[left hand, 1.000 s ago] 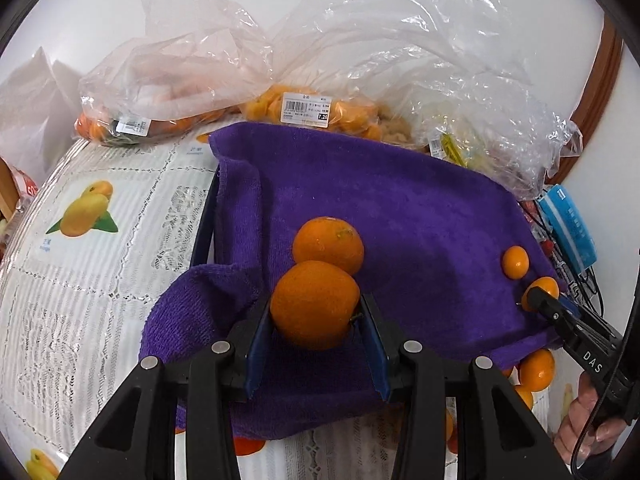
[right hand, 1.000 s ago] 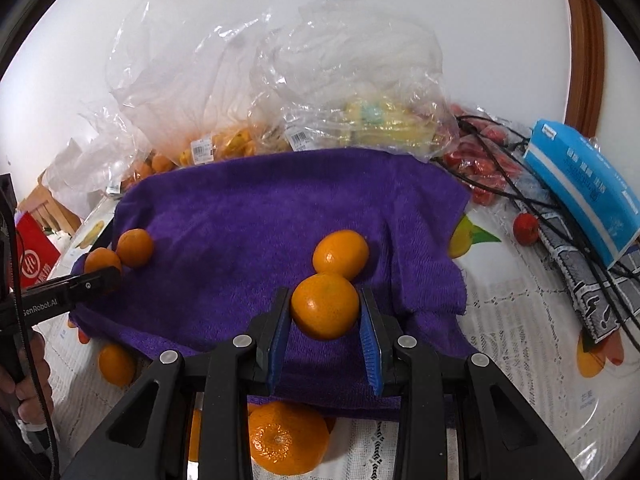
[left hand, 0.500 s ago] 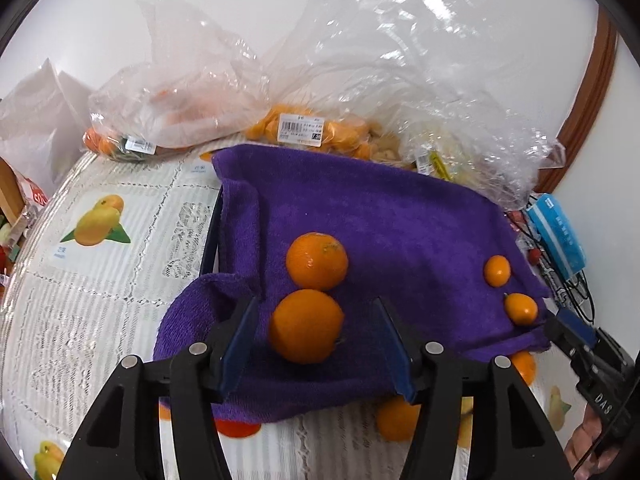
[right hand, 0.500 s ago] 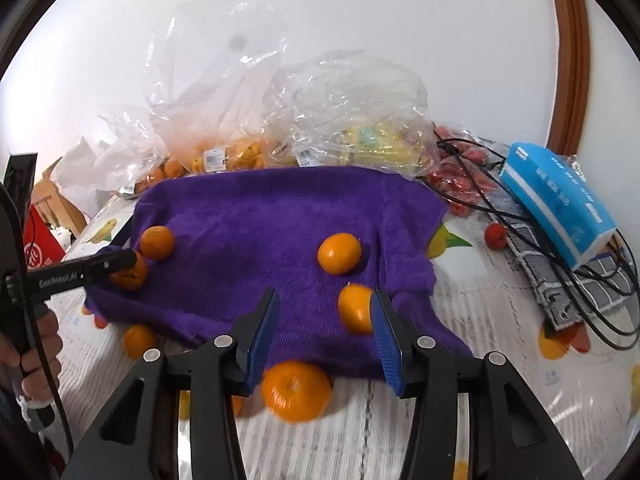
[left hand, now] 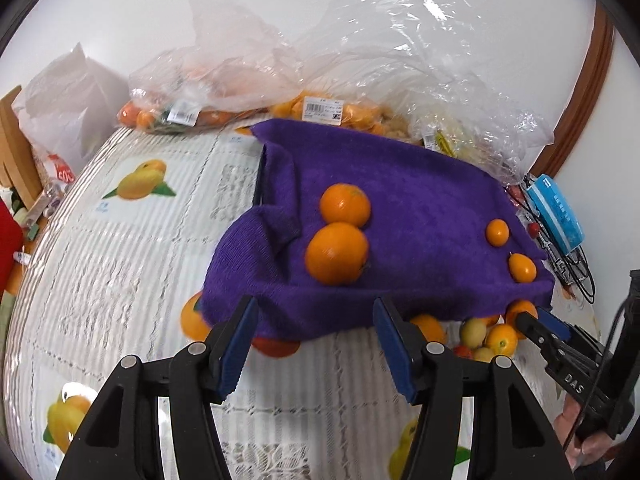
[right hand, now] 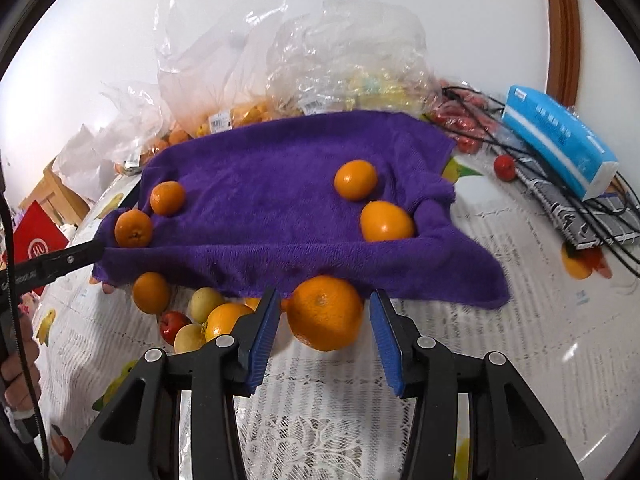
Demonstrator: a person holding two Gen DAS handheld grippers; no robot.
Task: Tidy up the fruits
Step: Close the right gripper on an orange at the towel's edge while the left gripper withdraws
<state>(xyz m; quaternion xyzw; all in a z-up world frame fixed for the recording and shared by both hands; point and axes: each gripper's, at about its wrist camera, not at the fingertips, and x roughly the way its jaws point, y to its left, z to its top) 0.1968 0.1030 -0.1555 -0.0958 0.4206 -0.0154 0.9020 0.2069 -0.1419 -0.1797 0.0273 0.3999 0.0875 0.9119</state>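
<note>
**Both grippers let go, oranges sit on the towel**

Left gripper (left hand: 314,342) has just spread its blue pads, nothing between them; its round orange (left hand: 337,253) rests on the fuzzy purple towel (left hand: 420,216), touching a second orange (left hand: 345,205). Right gripper (right hand: 324,336) has parted too. A large orange (right hand: 325,312) shows between its pads by the towel's near edge, apparently untouched, though the view is blurred. Two smaller oranges (right hand: 386,222) lie near the towel's right fold.

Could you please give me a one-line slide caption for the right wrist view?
Open right gripper frames a large orange on the tablecloth, before a purple towel bearing four oranges.
</note>
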